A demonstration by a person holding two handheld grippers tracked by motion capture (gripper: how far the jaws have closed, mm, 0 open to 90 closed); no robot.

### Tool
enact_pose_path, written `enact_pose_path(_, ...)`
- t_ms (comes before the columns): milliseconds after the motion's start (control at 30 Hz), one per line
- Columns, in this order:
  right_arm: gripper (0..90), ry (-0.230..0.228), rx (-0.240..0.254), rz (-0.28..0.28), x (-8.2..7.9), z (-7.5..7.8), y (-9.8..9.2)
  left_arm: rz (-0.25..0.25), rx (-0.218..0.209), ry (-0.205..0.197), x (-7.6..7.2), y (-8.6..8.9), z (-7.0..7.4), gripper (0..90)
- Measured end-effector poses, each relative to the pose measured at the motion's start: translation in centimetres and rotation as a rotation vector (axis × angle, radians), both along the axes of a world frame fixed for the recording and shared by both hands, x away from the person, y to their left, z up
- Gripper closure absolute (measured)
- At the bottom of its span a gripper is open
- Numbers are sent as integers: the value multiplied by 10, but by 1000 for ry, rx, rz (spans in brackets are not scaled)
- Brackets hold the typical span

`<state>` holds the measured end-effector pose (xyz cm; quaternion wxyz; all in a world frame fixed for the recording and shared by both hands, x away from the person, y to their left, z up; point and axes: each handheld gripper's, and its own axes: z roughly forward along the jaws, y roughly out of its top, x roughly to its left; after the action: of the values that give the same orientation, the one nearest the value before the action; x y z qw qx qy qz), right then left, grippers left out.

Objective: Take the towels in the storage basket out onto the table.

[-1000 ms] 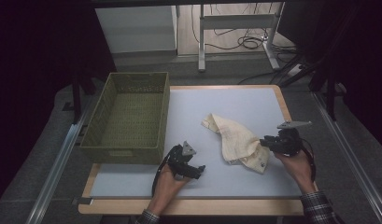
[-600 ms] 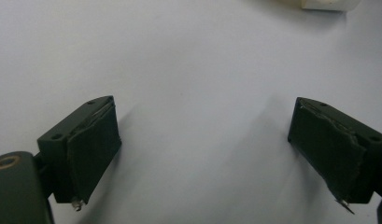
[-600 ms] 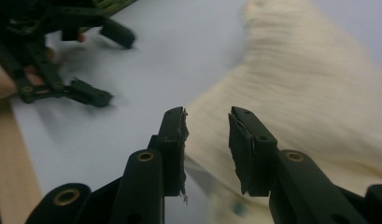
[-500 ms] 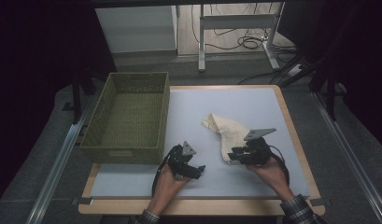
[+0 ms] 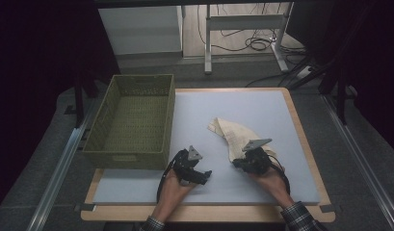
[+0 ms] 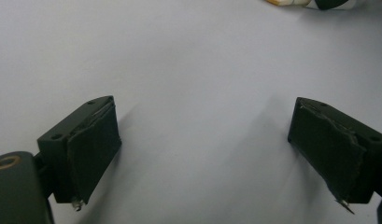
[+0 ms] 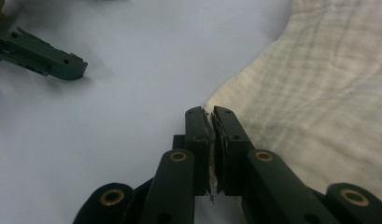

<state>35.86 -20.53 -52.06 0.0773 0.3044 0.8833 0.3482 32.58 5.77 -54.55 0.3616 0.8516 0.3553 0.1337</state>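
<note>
Right hand-held gripper (image 5: 239,164) sits low on the table (image 5: 262,103), at about 5 o'clock on the pad in the high view. Its jaws have just been closing and now stand pinched together on the near edge of the cloth (image 5: 235,135); in the right gripper view a thin sliver of pale fabric shows between the pads (image 7: 201,135) at the cloth's (image 7: 319,102) corner.

Cloth lies crumpled and cream-coloured, centre-right of the table, running from about 12 o'clock of the right hand-held gripper down to its tips. Well apart from the basket (image 5: 132,120).

Left hand-held gripper (image 5: 207,174) rests on the table at about 6 o'clock, just beside the basket's near right corner. Jaws stand wide apart in the left gripper view, pads (image 6: 93,154) bare, nothing but grey table surface between them.

Basket is green, woven, at 9 o'clock on the table.
</note>
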Motion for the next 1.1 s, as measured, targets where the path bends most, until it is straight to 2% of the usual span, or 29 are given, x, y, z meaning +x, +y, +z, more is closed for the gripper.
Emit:
enact_pose_path(33, 852, -13, -8, 3, 0, 5, 0, 0, -1, 0, 0, 0, 0, 88)
enact_pose_path(100, 852, -15, 29, 0, 2, 16, -4, 0, -1, 1, 0, 0, 0, 88)
enact_pose_path(167, 852, -18, 41, -2, 3, 21, -6, -1, 1, -1, 0, 0, 0, 88)
enact_pose_path(267, 850, -49, 69, -31, 13, 45, -17, -1, 0, -1, 0, 0, 0, 88)
enact_pose_path(300, 849, -65, 72, -49, 18, 56, -23, -1, 2, -1, 0, 0, 0, 88)
enact_pose_path(433, 848, -103, 77, -116, 36, 79, -42, -3, 3, 0, 0, 0, 0, 88)
enact_pose_path(500, 848, -110, 76, -132, 40, 83, -46, -2, 2, 2, 0, 0, 0, 88)
enact_pose_path(567, 848, -124, 66, -190, 56, 92, -62, -3, 3, 1, 0, 0, 0, 88)
enact_pose_path(667, 847, -138, 62, -257, 73, 98, -79, -2, 2, 3, 0, 0, 0, 88)
enact_pose_path(700, 845, -149, 50, -314, 85, 101, -92, -2, 2, 3, 0, 0, 0, 88)
enact_pose_path(767, 823, -153, 48, -363, 95, 103, -105, -2, 2, 3, 0, 0, 0, 88)
enact_pose_path(833, 794, -153, 48, -384, 100, 104, -111, -2, 2, 3, 0, 0, 0, 88)
enact_pose_path(900, 753, -135, 64, -451, 110, 105, -131, -2, 2, 4, 0, 0, 0, 88)
enact_pose_path(1000, 728, -119, 92, -449, 106, 102, -139, -2, 1, 4, 0, 0, 0, 88)
enact_pose_path(1067, 720, -116, 89, -443, 102, 100, -140, -2, 1, 5, 0, 0, 0, 88)
enact_pose_path(1100, 703, -110, 82, -425, 94, 94, -141, -2, 2, 7, 1, 0, 0, 88)
